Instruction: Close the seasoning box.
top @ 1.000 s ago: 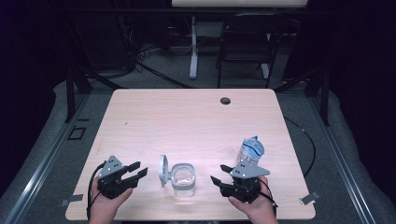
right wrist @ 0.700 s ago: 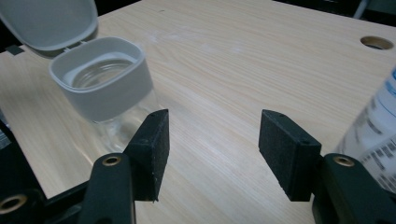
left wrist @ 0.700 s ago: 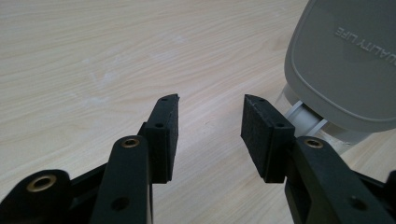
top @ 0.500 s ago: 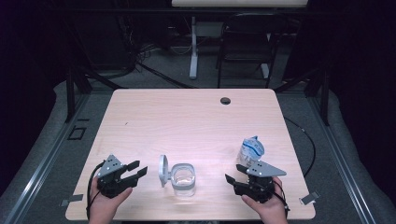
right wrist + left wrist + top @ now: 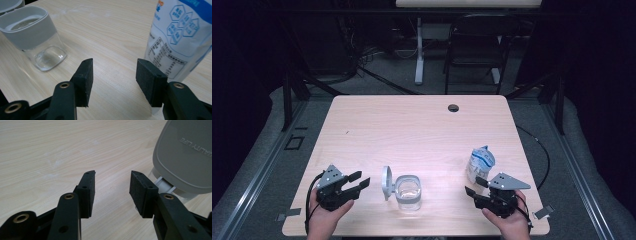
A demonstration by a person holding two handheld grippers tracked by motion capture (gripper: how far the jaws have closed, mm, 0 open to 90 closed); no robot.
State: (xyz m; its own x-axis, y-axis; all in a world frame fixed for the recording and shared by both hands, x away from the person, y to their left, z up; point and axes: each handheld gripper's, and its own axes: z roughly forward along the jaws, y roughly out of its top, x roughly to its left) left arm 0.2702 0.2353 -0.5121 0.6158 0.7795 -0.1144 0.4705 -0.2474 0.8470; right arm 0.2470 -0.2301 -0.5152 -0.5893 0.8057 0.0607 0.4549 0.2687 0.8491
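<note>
The clear container (image 5: pixel 408 192) served as the landmark, standing near the front edge of the table (image 5: pixel 422 125). Its grey lid (image 5: pixel 386 182) was already swung open, standing on edge against the container's left side, and the container looked empty apart from its clear base. So the opening step appeared done, and nothing seemed to have gone in yet.

To the left of the container, the left gripper (image 5: pixel 360 181) sat low at the front of the table with its jaws spread and nothing between them; they had just been opening. In the left gripper view the lid (image 5: pixel 186 155) rose just beyond the right pad (image 5: pixel 140 192), close by but not pinched.

To the right of the container, the right gripper (image 5: pixel 476 186) was also released, its jaws apart over bare wood; they had just been closing a little with nothing between them. In the right gripper view the container (image 5: pixel 33 35) stood off to the left.

A little farther back, right of the container, the blue-and-white pouch (image 5: pixel 481 162) stood upright, just beside the right gripper and untouched. Judging from this, grasping the pouch and emptying it into the container remained, then closing the lid.
</note>
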